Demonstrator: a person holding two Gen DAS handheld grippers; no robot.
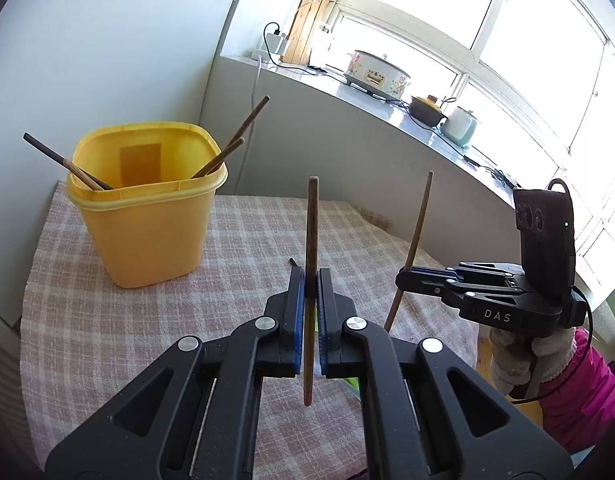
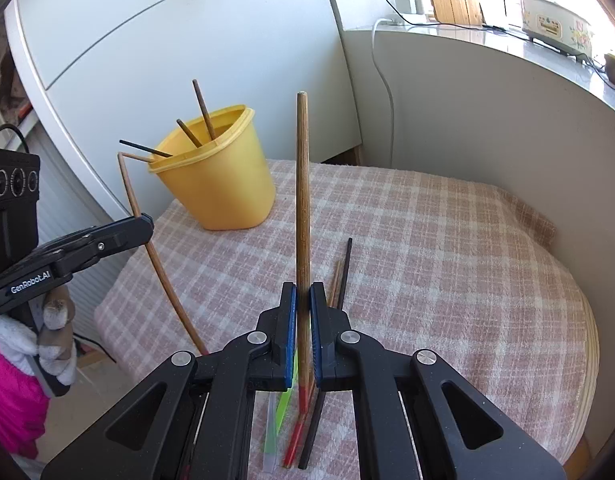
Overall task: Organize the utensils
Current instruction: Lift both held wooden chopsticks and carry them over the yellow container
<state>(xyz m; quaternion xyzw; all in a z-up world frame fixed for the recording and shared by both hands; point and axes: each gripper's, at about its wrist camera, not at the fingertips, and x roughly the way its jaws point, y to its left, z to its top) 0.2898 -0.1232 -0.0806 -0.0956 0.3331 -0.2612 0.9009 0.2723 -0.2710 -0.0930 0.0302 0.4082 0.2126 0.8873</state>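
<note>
Now both grippers hang above the pink-and-white checked cloth [image 2: 447, 240] that covers the surface, each with its jaws closed on one chopstick. The left gripper [image 1: 310, 280] clamps a dark brown wooden chopstick [image 1: 312, 224] that stands almost upright between its blue pads, one end above the jaws and the other below them. The right gripper [image 2: 302, 292] pinches a lighter brown wooden chopstick with a red tip [image 2: 302, 200], likewise upright (the red end points down, toward the cloth). A yellow plastic tub [image 1: 147, 224] stands on the far left part of the cloth, near the white wall, with several dark chopsticks [image 1: 63, 162] leaning against its rim. More sticks lie flat on the cloth below the right gripper: a black one [image 2: 344, 272], a red one [image 2: 293, 440] and a green one [image 2: 285, 404].
</note>
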